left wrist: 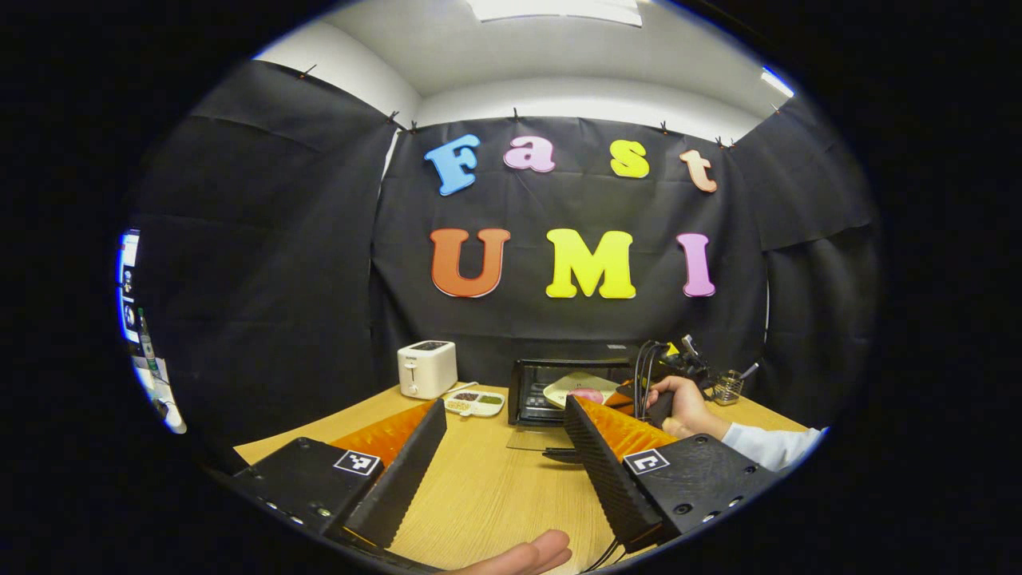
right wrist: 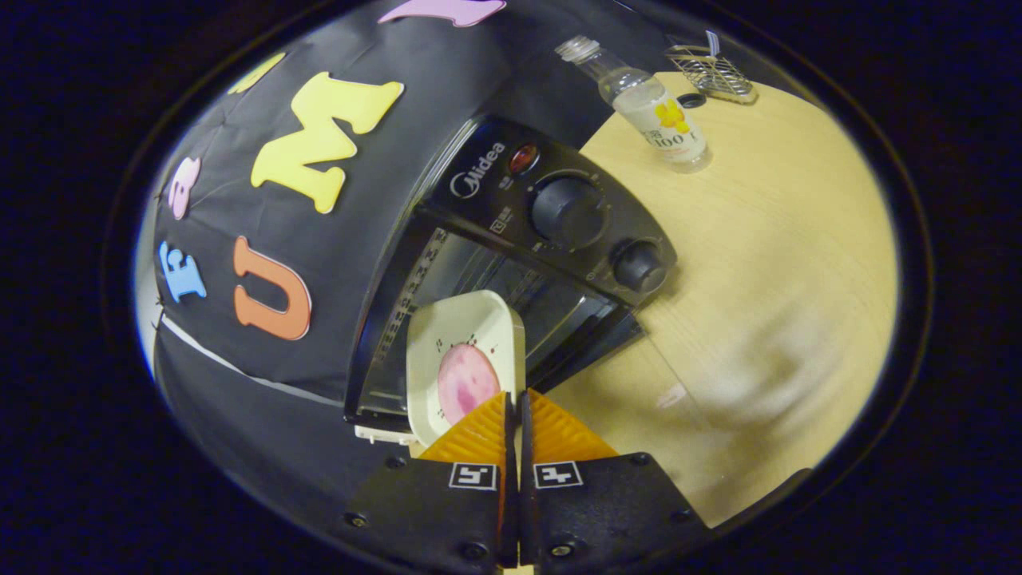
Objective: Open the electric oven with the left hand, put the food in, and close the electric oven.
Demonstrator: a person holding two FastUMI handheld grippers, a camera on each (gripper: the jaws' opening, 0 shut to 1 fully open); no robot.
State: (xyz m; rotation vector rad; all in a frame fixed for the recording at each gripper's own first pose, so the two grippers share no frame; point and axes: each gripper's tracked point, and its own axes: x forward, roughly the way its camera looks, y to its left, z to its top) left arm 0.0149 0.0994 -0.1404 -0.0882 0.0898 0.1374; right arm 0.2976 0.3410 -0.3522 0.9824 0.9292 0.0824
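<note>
The black electric oven [left wrist: 533, 382] stands at the back of the wooden table with its glass door [left wrist: 536, 438] folded down flat. A pale plate [right wrist: 459, 335] carrying a pink slice of food [right wrist: 467, 382] is at the oven's [right wrist: 511, 200] mouth, part way into the cavity. My right gripper [right wrist: 515, 397] is shut on the plate's near rim. In the left gripper view, a hand [left wrist: 683, 406] holds that right gripper [left wrist: 639, 393] at the plate [left wrist: 576, 387]. My left gripper [left wrist: 505, 411] hangs open above the table, well short of the oven, with nothing between its fingers.
A white toaster [left wrist: 427, 367] and a small divided dish [left wrist: 475, 402] stand left of the oven. A clear bottle [right wrist: 659, 112] and a wire holder [right wrist: 711, 72] stand on the table beside the oven's knob side. Fingers of a hand [left wrist: 523, 555] show below the left gripper.
</note>
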